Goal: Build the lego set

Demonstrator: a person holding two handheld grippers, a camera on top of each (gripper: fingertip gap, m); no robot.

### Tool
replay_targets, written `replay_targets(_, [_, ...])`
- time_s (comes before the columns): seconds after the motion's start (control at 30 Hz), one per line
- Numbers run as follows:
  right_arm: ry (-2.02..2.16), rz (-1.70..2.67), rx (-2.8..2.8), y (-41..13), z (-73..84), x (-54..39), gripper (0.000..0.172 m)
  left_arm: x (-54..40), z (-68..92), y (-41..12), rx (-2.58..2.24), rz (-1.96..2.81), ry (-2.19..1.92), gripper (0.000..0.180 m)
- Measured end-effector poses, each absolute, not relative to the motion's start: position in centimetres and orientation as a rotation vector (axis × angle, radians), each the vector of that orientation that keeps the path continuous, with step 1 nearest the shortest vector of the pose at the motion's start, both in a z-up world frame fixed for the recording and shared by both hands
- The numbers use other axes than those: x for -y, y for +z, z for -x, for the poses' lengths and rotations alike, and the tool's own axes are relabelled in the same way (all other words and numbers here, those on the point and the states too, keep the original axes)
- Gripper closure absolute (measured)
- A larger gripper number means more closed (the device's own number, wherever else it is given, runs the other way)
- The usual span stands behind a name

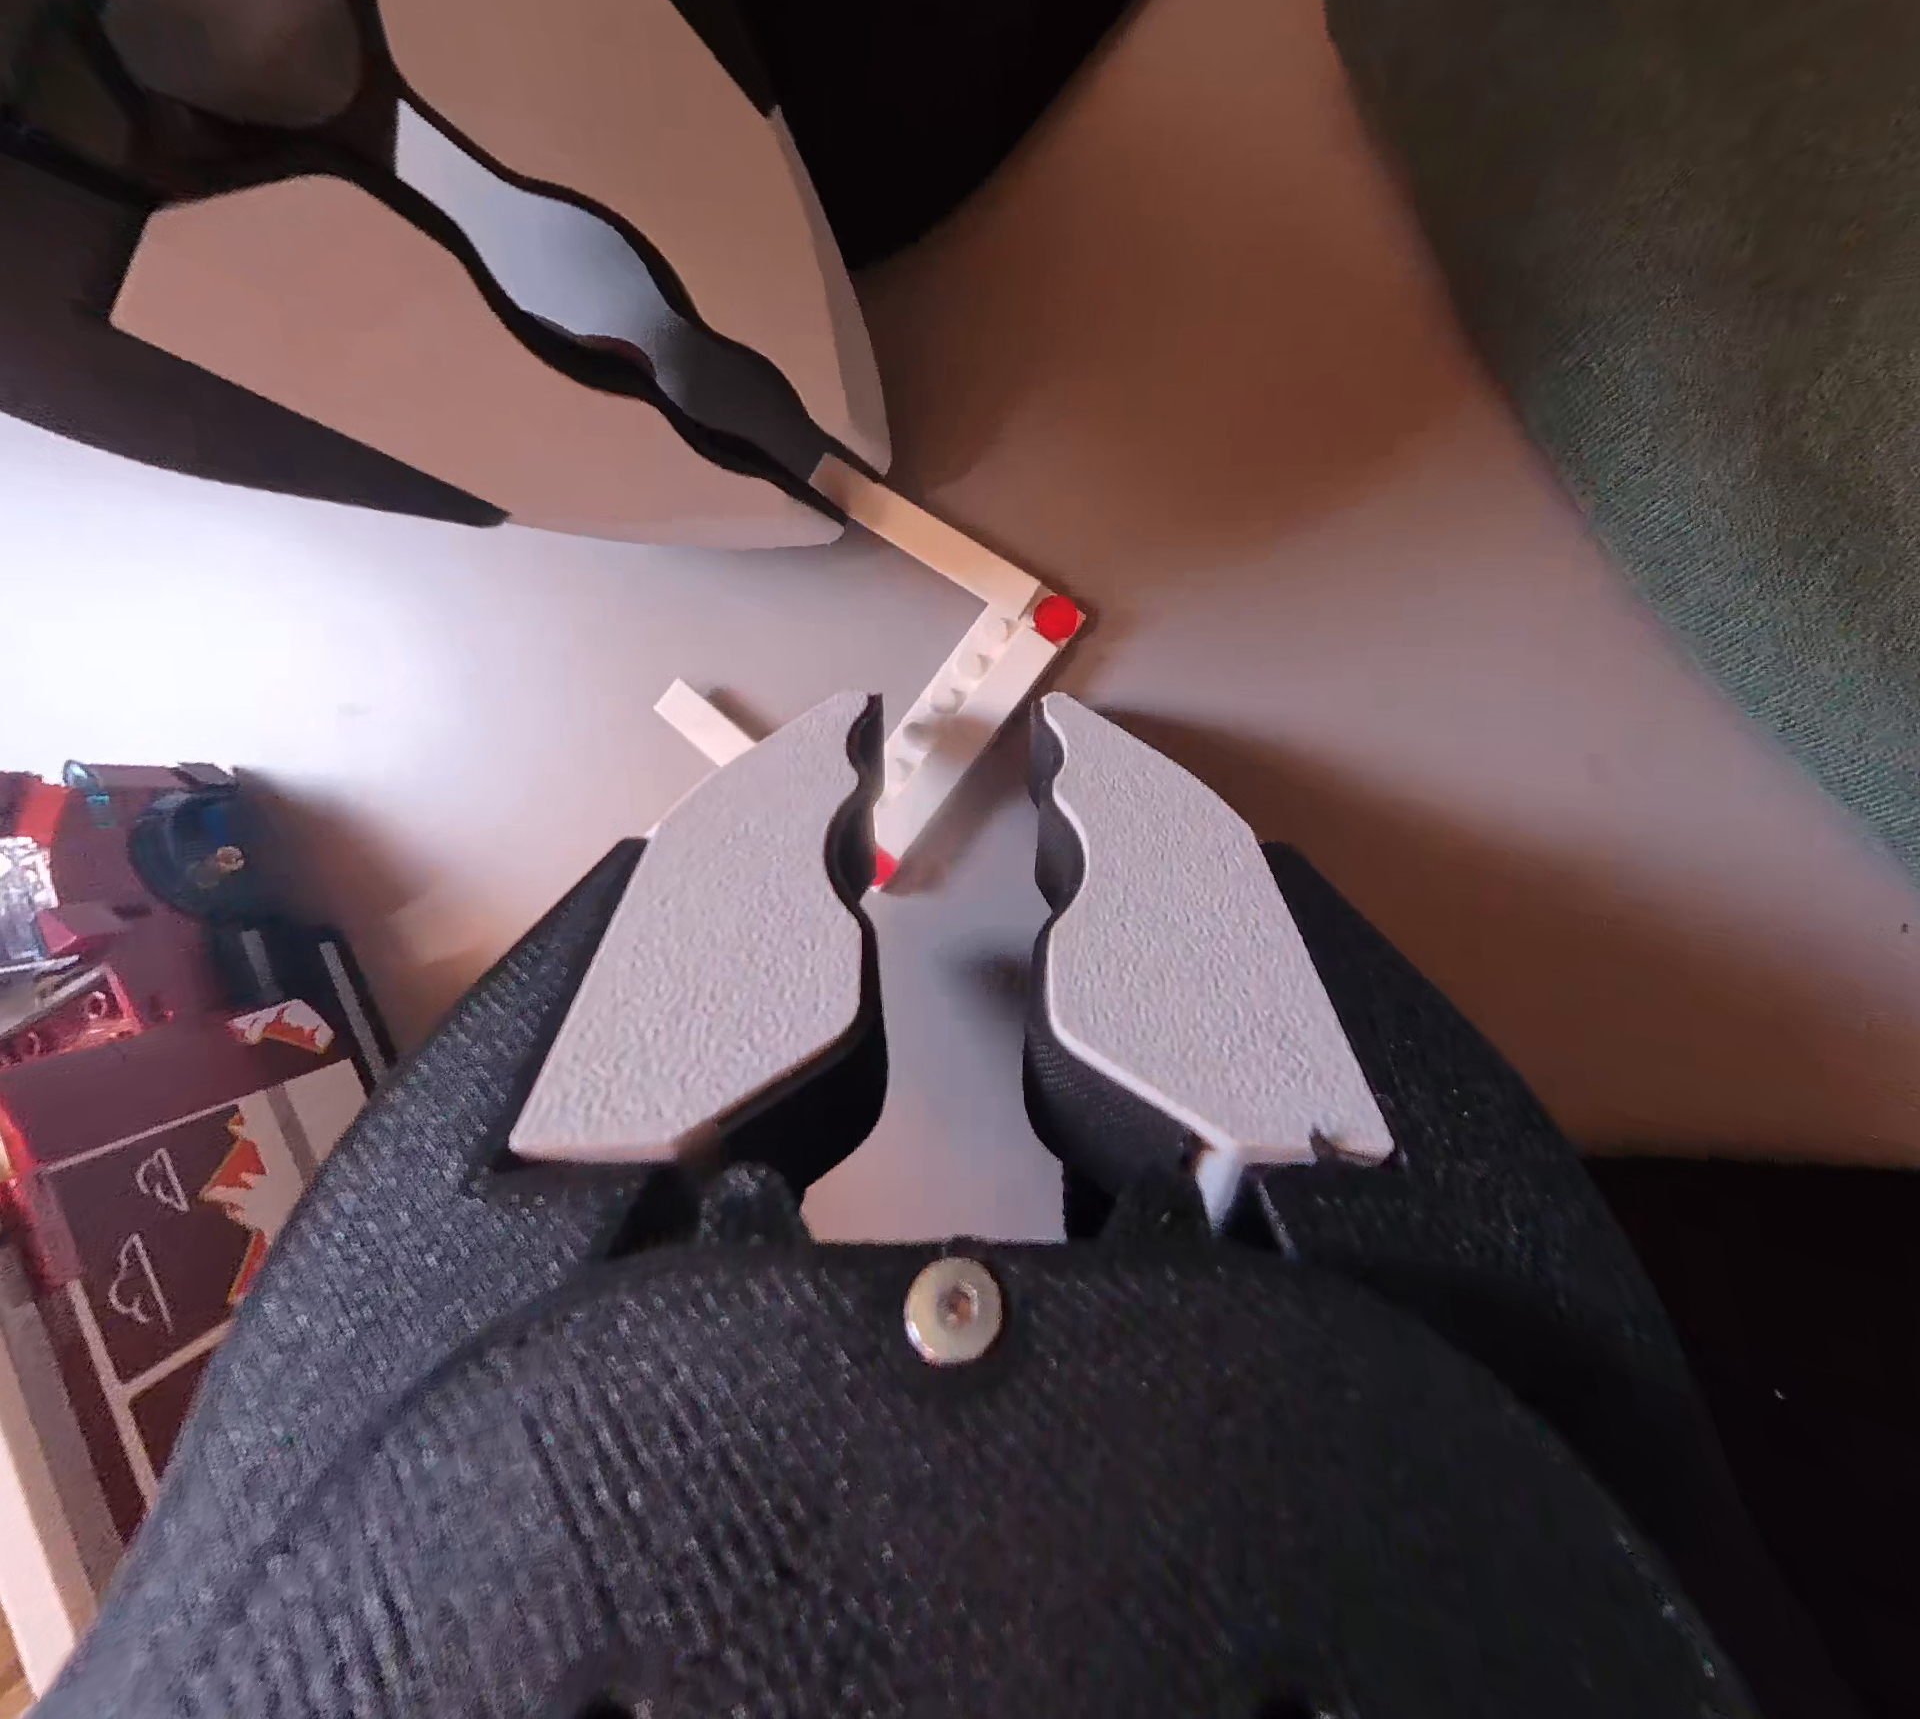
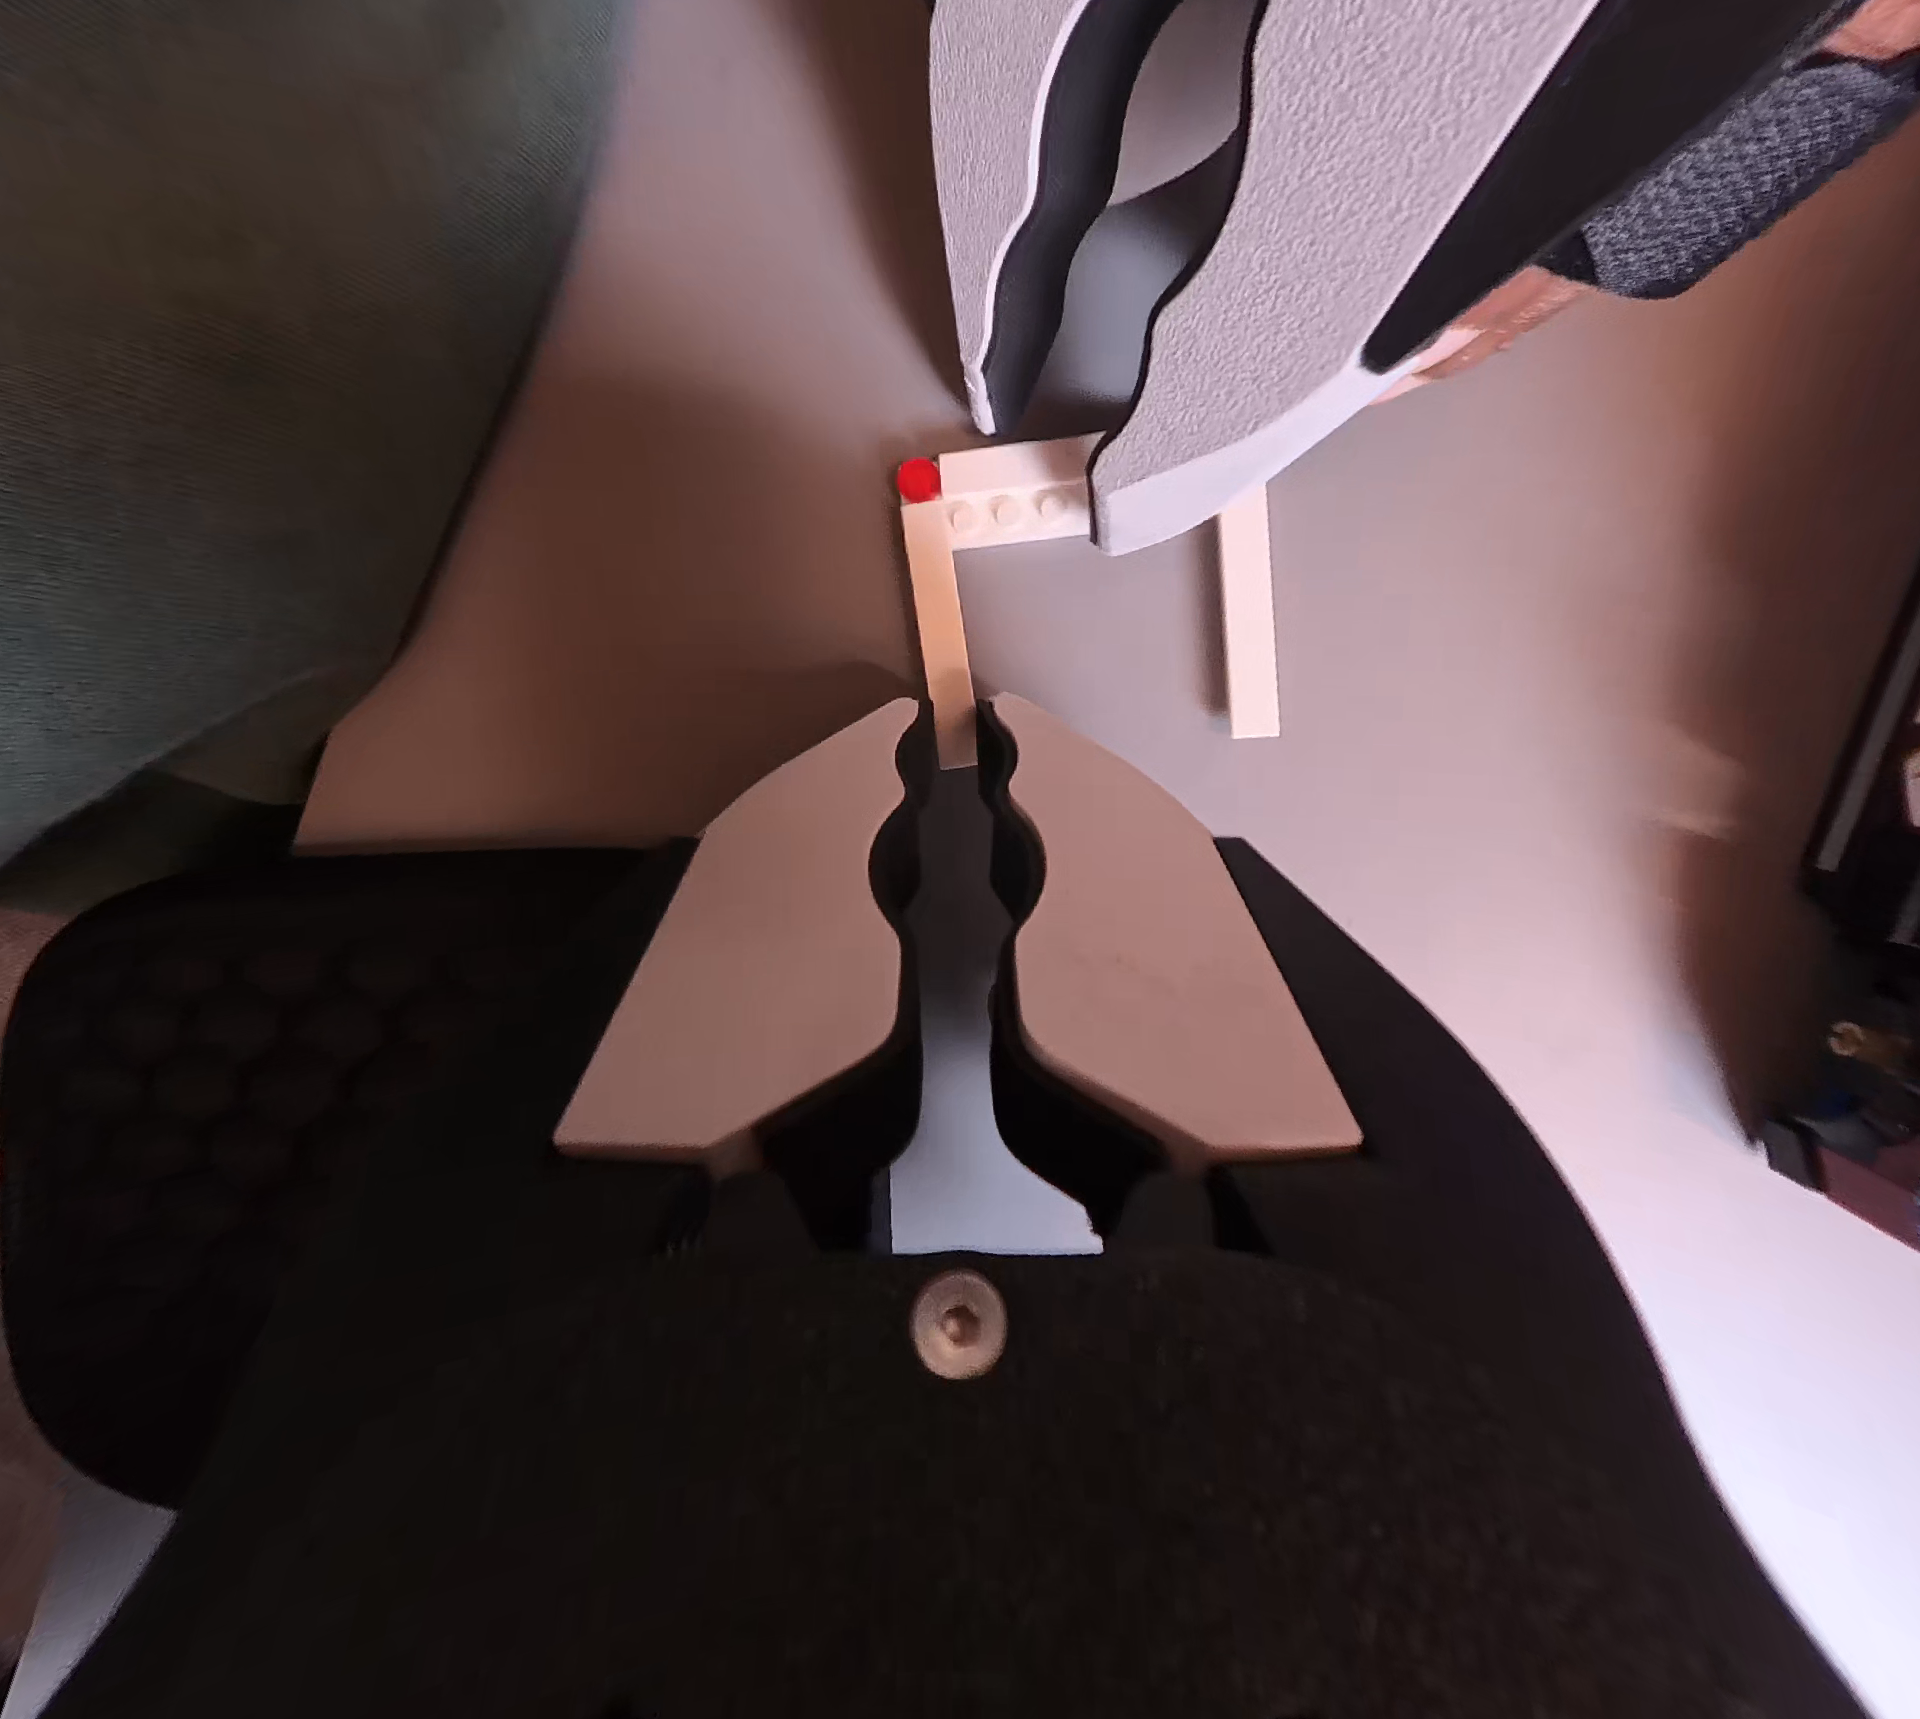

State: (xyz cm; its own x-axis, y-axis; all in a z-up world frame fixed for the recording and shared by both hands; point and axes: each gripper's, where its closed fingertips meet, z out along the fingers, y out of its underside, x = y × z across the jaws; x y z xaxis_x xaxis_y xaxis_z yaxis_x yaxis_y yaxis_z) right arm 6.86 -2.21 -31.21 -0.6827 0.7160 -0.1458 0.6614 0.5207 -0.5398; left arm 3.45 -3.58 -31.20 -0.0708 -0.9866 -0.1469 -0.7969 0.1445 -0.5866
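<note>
An L-shaped white brick build lies on the white table (image 1: 312, 630). Its studded plate (image 1: 971, 713) bears a smooth white tile and a red round stud (image 1: 1057, 617) at the corner. A second red piece (image 1: 883, 867) sits at its near end. My left gripper (image 1: 956, 719) is open around this plate, with a gap between the plate and the right pad. My right gripper (image 2: 951, 713) is shut on the end of the long smooth white strip (image 2: 940, 620) that forms the other leg. The studded plate (image 2: 1013, 511) and red stud (image 2: 917, 480) also show in the right wrist view.
Another white strip (image 2: 1247, 620) lies beside the build, partly under my left finger (image 1: 707, 719). A green fabric (image 1: 1662, 215) lies along the table's far side. A dark red printed box (image 1: 156, 1098) with small parts stands at the left. A hand and grey sleeve (image 2: 1766, 142) hold the left gripper. Across from one pair of fingers to the other is roughly 4 cm.
</note>
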Motion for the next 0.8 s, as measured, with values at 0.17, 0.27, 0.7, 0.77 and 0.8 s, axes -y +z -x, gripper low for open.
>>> replay_targets(0.17, [0.848,1.204,2.664,-31.5,-6.89,2.23,0.165,3.68,-3.43,-31.49,-1.955,1.715,-0.499,0.155])
replay_targets(0.27, [0.84,1.203,2.664,-31.6,-6.85,2.19,0.165,3.74,-3.4,-31.52,-1.967,1.725,-0.507,0.156])
replay_targets(0.7, [0.841,1.199,2.639,-31.65,-6.51,2.09,0.158,3.96,-3.52,-31.56,-1.955,1.748,-0.508,0.163])
replay_targets(0.77, [0.847,1.202,2.615,-31.5,-6.35,1.99,0.158,3.96,-3.56,-31.57,-1.949,1.747,-0.513,0.163])
replay_targets(0.8, [0.85,1.201,2.602,-31.39,-6.29,1.95,0.157,3.97,-3.58,-31.56,-1.947,1.746,-0.514,0.163])
